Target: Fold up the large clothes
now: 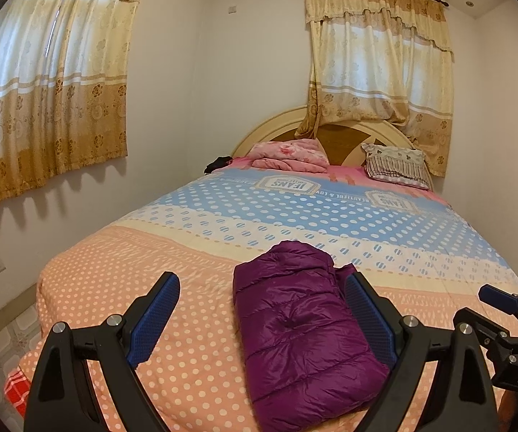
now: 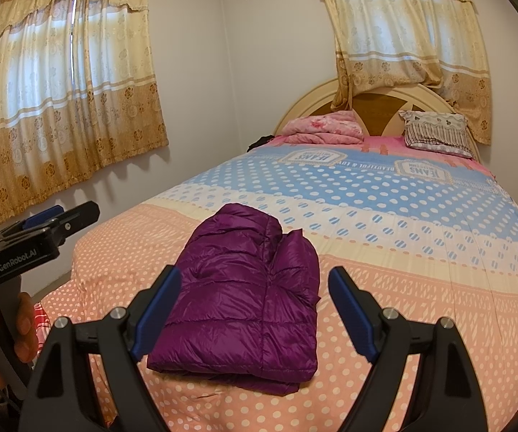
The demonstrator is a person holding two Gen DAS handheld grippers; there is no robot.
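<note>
Right wrist view: folded purple jacket (image 2: 244,309) on near end of bed (image 2: 421,270); right gripper (image 2: 255,306) and left gripper (image 1: 262,309), jaws spread, gripping nothing.

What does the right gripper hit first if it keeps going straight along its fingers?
Most likely the folded purple jacket on the bed: it lies right ahead of the open right gripper, between its fingers. Depth is hard to judge through the fisheye.

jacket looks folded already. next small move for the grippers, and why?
Probably just back both off. The purple puffer jacket already lies as a compact folded bundle on the bed cover. The left gripper and right gripper are open, with nothing clamped, so no fold looks left to make.
</note>
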